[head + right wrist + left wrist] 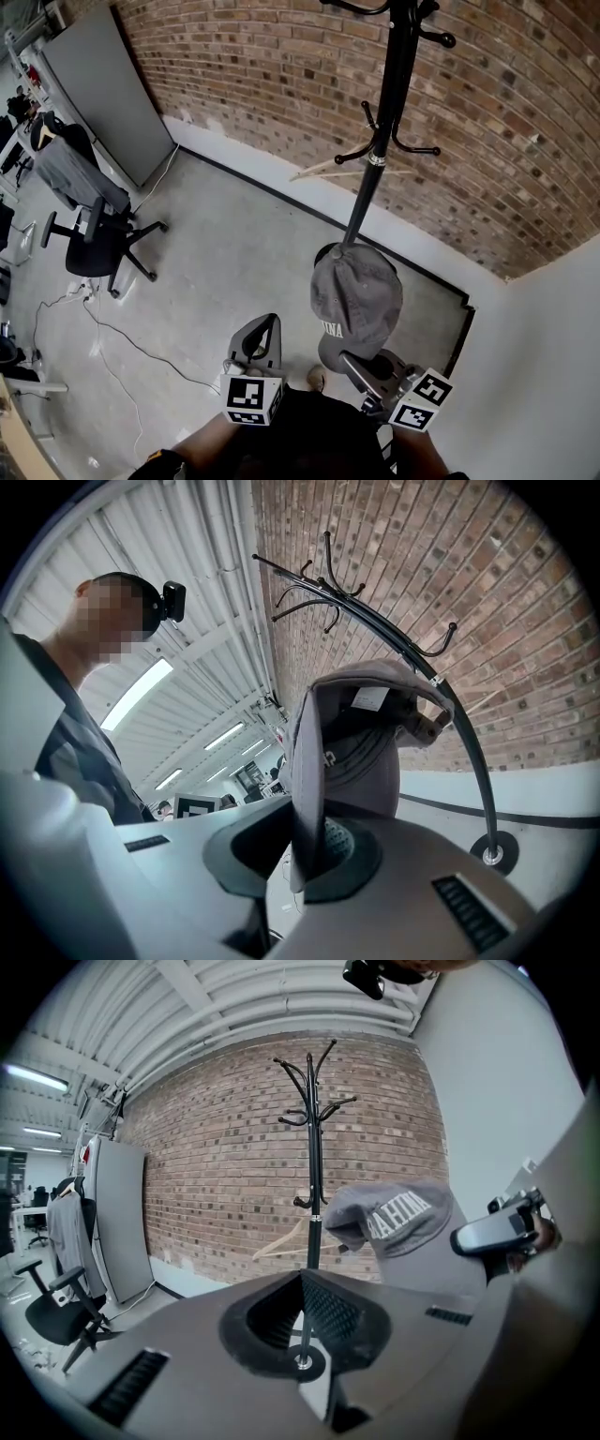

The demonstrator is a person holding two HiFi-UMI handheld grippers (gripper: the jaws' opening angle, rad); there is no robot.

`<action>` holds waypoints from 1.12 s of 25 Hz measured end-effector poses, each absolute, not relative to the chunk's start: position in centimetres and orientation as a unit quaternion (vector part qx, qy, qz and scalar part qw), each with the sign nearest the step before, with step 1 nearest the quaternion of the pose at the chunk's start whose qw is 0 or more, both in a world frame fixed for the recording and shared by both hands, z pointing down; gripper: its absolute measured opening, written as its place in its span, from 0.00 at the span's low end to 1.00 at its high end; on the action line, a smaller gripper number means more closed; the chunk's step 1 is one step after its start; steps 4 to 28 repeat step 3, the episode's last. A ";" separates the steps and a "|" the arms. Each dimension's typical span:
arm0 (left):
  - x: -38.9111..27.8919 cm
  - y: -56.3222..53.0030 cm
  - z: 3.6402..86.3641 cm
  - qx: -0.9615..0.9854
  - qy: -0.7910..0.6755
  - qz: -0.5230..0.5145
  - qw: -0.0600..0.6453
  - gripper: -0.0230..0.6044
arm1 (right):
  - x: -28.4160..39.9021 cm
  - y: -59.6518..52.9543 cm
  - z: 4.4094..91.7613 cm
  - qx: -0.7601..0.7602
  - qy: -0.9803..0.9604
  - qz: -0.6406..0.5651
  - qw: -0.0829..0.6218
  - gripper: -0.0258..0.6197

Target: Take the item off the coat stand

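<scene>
A grey cap with white lettering hangs free of the black coat stand, close in front of its pole. My right gripper is shut on the cap's brim. In the right gripper view the brim stands edge-on between the pads, with the cap's inside and label above. The left gripper is lower left of the cap, shut and holding nothing. From the left gripper view the cap shows to the right of the stand.
A wooden hanger hangs on a lower hook of the stand. Behind it runs a brick wall; a white wall closes the right side. An office chair with a jacket, a grey panel and a floor cable are at the left.
</scene>
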State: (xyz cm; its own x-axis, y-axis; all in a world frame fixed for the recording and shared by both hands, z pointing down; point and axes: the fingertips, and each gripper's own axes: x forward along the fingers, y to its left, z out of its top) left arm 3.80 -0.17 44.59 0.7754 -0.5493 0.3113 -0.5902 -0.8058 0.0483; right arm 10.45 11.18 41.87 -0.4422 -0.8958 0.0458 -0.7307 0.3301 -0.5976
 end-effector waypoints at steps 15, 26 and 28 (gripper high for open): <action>3.5 0.1 44.6 0.939 -0.302 0.144 0.074 0.08 | 10.2 11.4 41.5 -0.506 0.803 -0.278 0.147 0.09; 3.5 0.1 44.6 0.939 -0.302 0.144 0.074 0.08 | 10.2 11.4 41.5 -0.506 0.803 -0.278 0.147 0.09; 3.5 0.1 44.6 0.939 -0.302 0.144 0.074 0.08 | 10.2 11.4 41.5 -0.506 0.803 -0.278 0.147 0.09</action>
